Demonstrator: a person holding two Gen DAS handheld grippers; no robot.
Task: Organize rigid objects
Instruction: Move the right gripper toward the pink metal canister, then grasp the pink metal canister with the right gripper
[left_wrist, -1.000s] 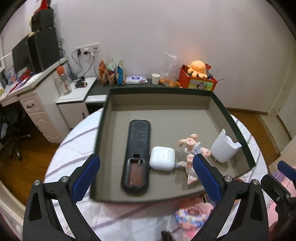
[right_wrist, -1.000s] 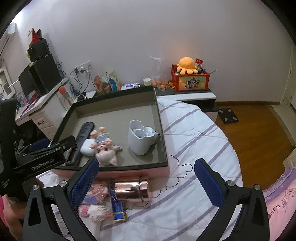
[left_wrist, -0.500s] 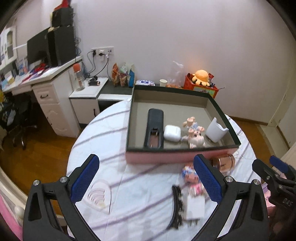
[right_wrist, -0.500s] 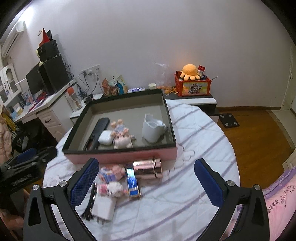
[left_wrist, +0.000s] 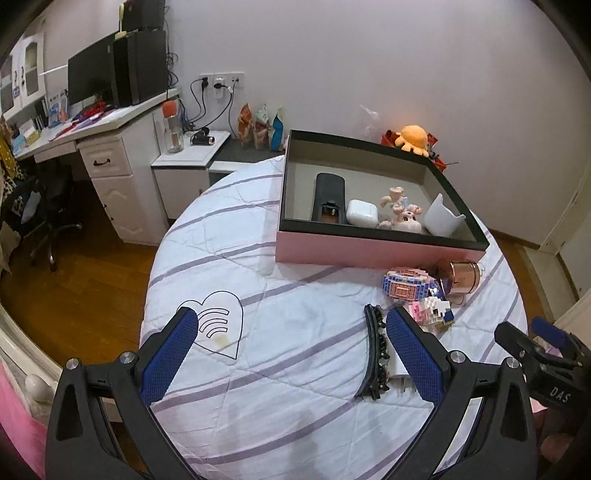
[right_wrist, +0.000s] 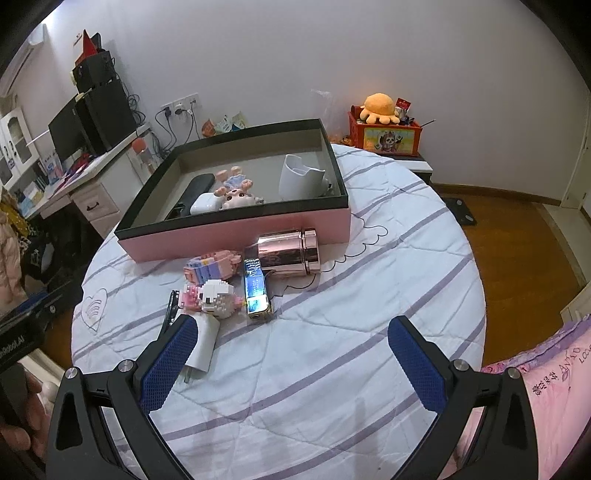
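Observation:
A pink box with a black rim (left_wrist: 380, 253) (right_wrist: 236, 236) stands on the round table. In it lie a black remote (left_wrist: 328, 197), a white earbud case (left_wrist: 362, 213), a pink doll (left_wrist: 400, 214) and a white cup (right_wrist: 301, 177). In front of the box lie a rose-gold tin (right_wrist: 288, 253), a blue lighter (right_wrist: 256, 291), two block toys (right_wrist: 212, 293), a white charger (right_wrist: 203, 345) and a black hair clip (left_wrist: 375, 354). My left gripper (left_wrist: 291, 354) is open and empty above the table's near part. My right gripper (right_wrist: 291, 362) is open and empty, near the charger.
The table has a white quilted cover with purple stripes (right_wrist: 332, 332). A white desk with monitor (left_wrist: 92, 122) stands at the left. A red box with an orange plush (right_wrist: 384, 127) sits behind the table. Wooden floor surrounds the table.
Both grippers have pulled back and up from the box. The loose items in front of the box have come into view. Both stay open.

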